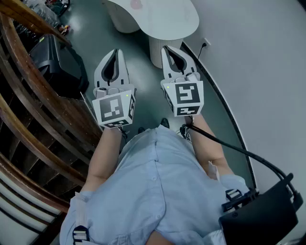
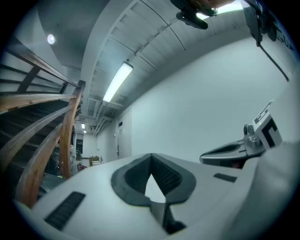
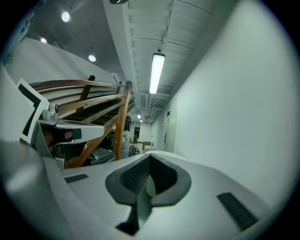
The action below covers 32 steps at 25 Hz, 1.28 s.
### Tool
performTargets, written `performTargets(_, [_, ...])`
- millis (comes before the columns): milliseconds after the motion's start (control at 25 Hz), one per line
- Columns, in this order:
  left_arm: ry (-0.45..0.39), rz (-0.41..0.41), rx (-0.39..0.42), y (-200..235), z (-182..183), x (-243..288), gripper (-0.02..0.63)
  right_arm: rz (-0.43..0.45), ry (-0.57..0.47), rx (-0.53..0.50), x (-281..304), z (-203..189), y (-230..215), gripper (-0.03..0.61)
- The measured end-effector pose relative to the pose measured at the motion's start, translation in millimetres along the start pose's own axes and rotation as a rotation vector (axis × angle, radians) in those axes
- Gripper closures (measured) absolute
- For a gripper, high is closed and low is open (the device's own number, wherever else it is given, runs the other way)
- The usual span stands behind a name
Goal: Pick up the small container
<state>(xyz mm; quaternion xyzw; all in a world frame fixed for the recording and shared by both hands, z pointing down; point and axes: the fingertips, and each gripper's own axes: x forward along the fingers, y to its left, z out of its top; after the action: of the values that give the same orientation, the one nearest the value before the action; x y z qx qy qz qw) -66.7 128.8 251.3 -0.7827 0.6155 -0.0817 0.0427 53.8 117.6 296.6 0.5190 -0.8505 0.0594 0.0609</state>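
The left gripper (image 1: 116, 51) and right gripper (image 1: 167, 48) are both clenched and empty at mid-frame. At the top edge a white desk (image 1: 167, 21) carries a small pinkish thing (image 1: 136, 4), possibly the container. A wooden railing (image 1: 28, 67) and a black case (image 1: 57, 60) crowd the left.

Head view steeply down onto floor (image 1: 143, 91), gripper views close behind jaws, facing corridor (image 3: 145, 124), sharing wooden railing (image 2: 70, 126)

Two tools, the left tool (image 1: 116, 52) and the right tool (image 1: 168, 49); one worktop (image 1: 165, 21); one socket (image 1: 206, 43); one wooden stair (image 1: 43, 103).
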Motion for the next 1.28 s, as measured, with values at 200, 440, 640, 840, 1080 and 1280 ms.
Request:
performTargets(200, [0.0, 0.004, 0.002, -9.4, -0.2, 6.0, 0.614, 0.01, -0.003, 0.001, 0.2, -2.0, -8.7, 0.58])
performTargets(440, [0.01, 0.033, 0.004, -20.9, -4.3, 12.7, 0.615, 0.033, -0.014, 0.006, 2.8, -6.1, -23.9, 0.58])
performTargets(640, [0.024, 0.078, 0.0, -29.1, -8.4, 20.5, 0.615, 0.049, -0.021, -0.003, 8.9, -9.7, -40.5, 0.578])
performTargets(840, [0.034, 0.089, 0.005, -34.2, -16.7, 25.8, 0.615, 0.053, -0.003, 0.005, 18.1, -23.5, -49.9, 0.578])
performTargets(1080, [0.076, 0.1, -0.005, -12.9, -32.6, 41.2, 0.615, 0.066, 0.042, 0.018, 48.0, -37.1, -43.1, 0.578])
performTargets(1280, [0.096, 0.097, -0.013, 17.9, -45.8, 74.3, 0.615, 0.056, 0.071, 0.036, 95.6, -42.1, -43.5, 0.578])
